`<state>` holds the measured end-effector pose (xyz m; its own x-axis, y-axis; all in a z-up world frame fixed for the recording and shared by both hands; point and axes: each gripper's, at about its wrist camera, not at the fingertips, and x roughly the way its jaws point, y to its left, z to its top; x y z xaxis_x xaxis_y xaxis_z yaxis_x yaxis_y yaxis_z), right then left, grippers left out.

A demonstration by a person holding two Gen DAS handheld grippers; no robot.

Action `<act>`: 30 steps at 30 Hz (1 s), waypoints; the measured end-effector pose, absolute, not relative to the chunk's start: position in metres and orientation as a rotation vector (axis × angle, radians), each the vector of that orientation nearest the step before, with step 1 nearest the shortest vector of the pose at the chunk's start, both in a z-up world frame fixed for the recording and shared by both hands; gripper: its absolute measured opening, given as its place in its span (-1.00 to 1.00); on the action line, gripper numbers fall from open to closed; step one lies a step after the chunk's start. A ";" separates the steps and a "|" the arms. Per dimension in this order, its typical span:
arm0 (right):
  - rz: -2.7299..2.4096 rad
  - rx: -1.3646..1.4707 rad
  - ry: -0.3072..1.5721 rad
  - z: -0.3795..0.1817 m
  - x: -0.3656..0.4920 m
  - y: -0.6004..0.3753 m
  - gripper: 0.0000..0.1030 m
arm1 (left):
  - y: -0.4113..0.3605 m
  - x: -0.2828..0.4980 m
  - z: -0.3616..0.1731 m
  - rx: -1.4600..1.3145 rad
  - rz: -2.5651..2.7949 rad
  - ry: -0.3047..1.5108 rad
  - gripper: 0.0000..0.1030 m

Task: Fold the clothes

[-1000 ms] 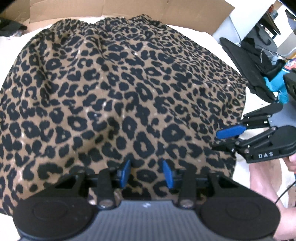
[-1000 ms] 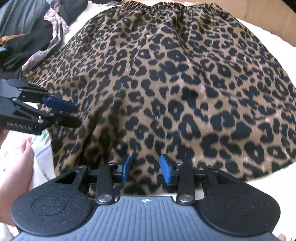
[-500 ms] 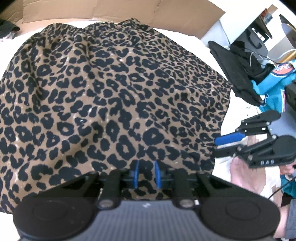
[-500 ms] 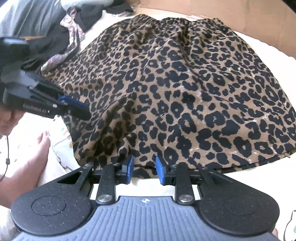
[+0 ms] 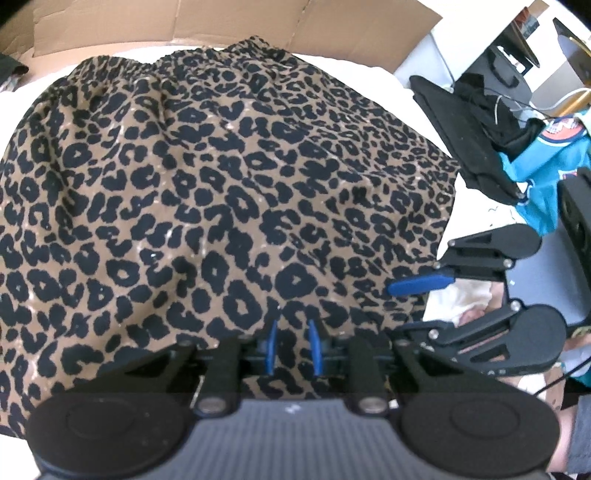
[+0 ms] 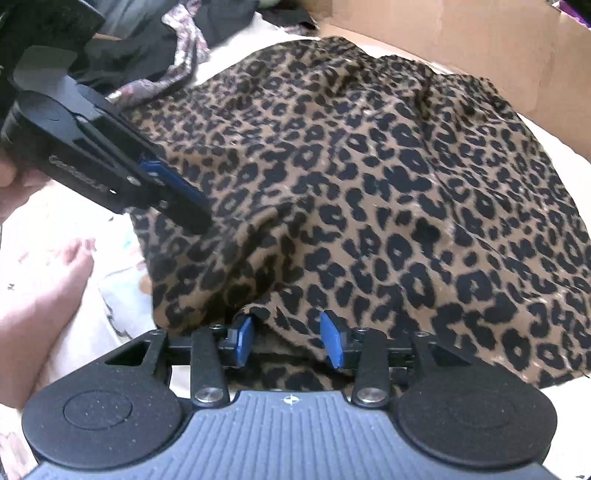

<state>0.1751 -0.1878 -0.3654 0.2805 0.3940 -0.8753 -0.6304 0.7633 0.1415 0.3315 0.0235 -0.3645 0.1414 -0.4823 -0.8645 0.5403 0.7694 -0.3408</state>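
Observation:
A leopard-print skirt lies spread on a white surface, its elastic waistband at the far side; it also fills the right wrist view. My left gripper is shut on the skirt's near hem, with fabric bunched between its blue pads. My right gripper is at the hem with its jaws apart and a fold of hem lying between them. The right gripper also shows at the right of the left wrist view, and the left gripper shows at the left of the right wrist view.
Brown cardboard stands behind the skirt. Dark clothes and a teal garment lie at the right. A pile of dark and patterned clothes lies at the far left. A bare foot rests near the hem.
My left gripper has closed on the hem and lifted it. My right gripper has drawn back to the hem edge, and the hem now lies between its open jaws. Both grippers have moved closer together.

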 end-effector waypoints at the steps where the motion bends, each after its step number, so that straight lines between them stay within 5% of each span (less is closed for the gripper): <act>1: 0.709 -0.261 1.081 -0.367 0.174 -0.185 -0.20 | 0.023 0.332 -0.364 0.059 -0.738 1.225 -0.63; 3: 0.726 -0.282 1.074 -0.369 0.171 -0.184 -0.78 | 0.022 0.332 -0.364 0.057 -0.738 1.225 -0.63; 5: 0.734 -0.295 1.063 -0.368 0.168 -0.184 -0.99 | 0.020 0.333 -0.363 0.054 -0.744 1.224 -0.63; 30: 0.739 -0.158 1.140 -0.365 0.147 -0.232 -1.00 | -0.038 0.328 -0.365 0.096 -0.934 1.177 -0.63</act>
<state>0.1472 -0.2325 -0.3652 0.2123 0.4524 -0.8662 -0.6058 0.7564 0.2466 0.3281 -0.0384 -0.3648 0.0683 -0.5725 -0.8171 0.6658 0.6361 -0.3900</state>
